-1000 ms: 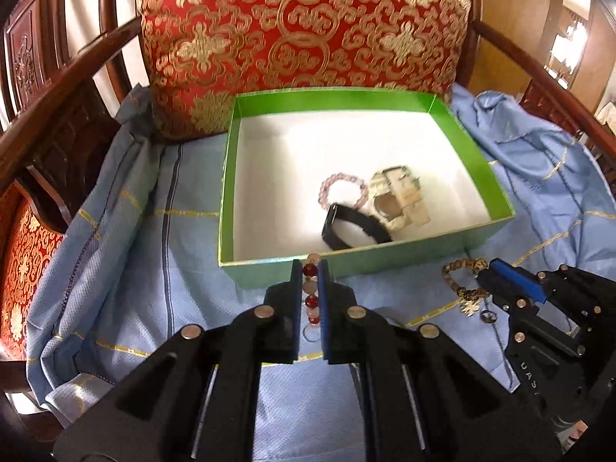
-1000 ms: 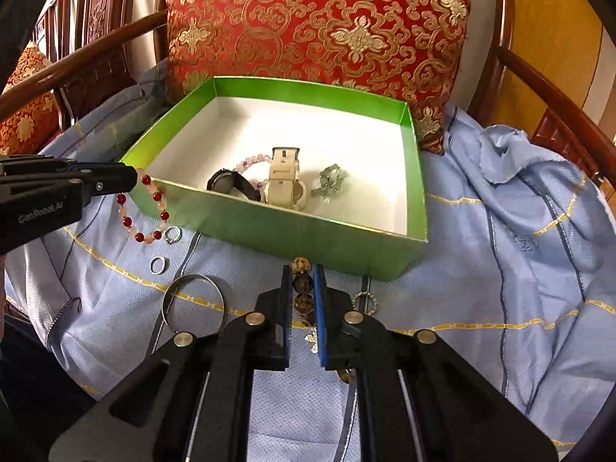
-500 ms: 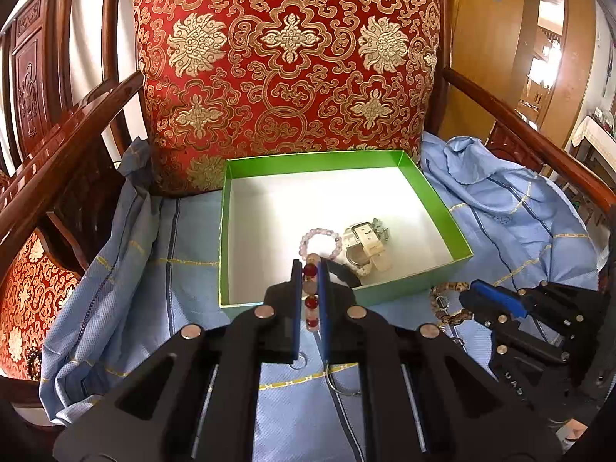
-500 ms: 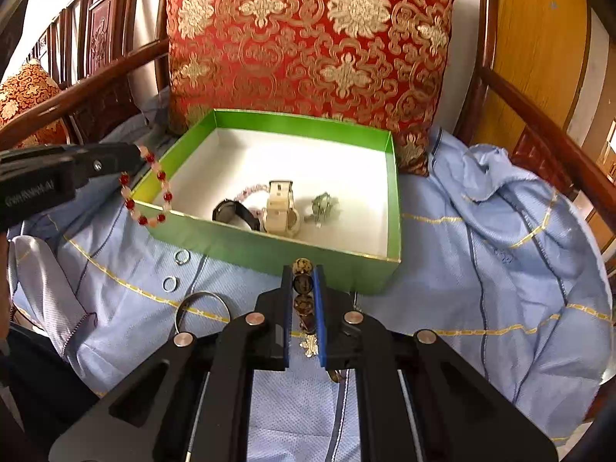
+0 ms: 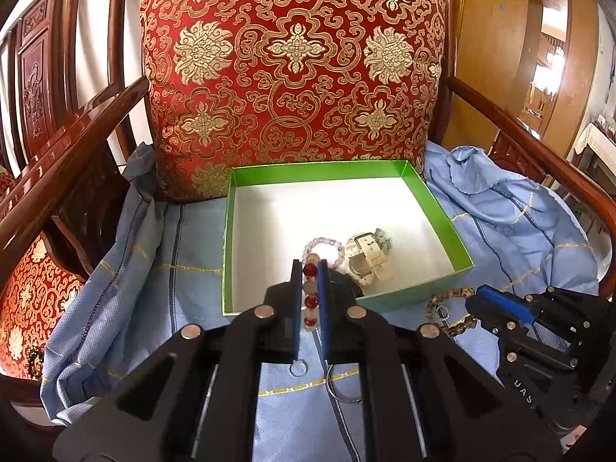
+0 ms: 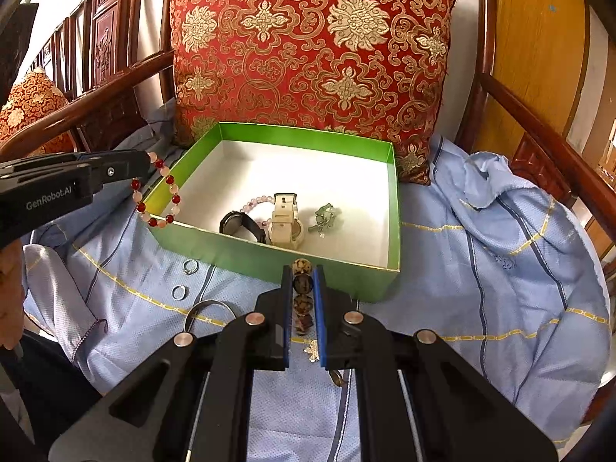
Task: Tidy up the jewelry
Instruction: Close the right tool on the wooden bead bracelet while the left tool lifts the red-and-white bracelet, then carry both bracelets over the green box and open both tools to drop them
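nearby, rings (image 6: 184,279) beside box (image 6: 269,260).

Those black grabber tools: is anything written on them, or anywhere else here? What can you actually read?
"GenRobot.AI": white lettering on the side of the left gripper, in the right wrist view.
"UAS": white letters, cut off, on the body of the right gripper, in the left wrist view.
Faint stitched marks on the blue cloth: too small to read.
White watch face: nothing legible.
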Motion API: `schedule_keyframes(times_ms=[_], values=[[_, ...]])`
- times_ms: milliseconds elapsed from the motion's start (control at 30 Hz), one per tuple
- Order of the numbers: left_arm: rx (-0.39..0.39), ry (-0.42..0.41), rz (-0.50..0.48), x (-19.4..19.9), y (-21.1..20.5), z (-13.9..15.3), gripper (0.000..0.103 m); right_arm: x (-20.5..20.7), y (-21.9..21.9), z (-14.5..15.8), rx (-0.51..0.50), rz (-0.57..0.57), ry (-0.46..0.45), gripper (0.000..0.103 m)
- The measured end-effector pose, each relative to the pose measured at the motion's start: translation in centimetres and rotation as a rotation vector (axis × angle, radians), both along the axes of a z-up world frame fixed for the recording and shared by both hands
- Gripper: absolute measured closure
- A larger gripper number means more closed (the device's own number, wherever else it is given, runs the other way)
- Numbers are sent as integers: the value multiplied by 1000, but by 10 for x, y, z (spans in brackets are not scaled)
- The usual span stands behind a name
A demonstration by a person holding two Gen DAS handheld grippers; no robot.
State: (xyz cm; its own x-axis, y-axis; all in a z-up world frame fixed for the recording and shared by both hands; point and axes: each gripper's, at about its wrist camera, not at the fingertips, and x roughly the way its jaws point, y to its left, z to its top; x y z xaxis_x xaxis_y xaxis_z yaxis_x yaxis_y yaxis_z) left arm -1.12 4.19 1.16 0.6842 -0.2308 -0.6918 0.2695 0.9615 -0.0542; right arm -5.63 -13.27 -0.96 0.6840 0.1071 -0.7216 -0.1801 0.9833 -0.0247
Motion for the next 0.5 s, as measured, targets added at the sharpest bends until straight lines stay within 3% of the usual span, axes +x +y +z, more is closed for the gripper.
schedule_keyframes(times_ms=[500], values=[[49, -77, -17, -8, -21, 12, 95, 4, -7, -2, 34, 2, 12, 92]])
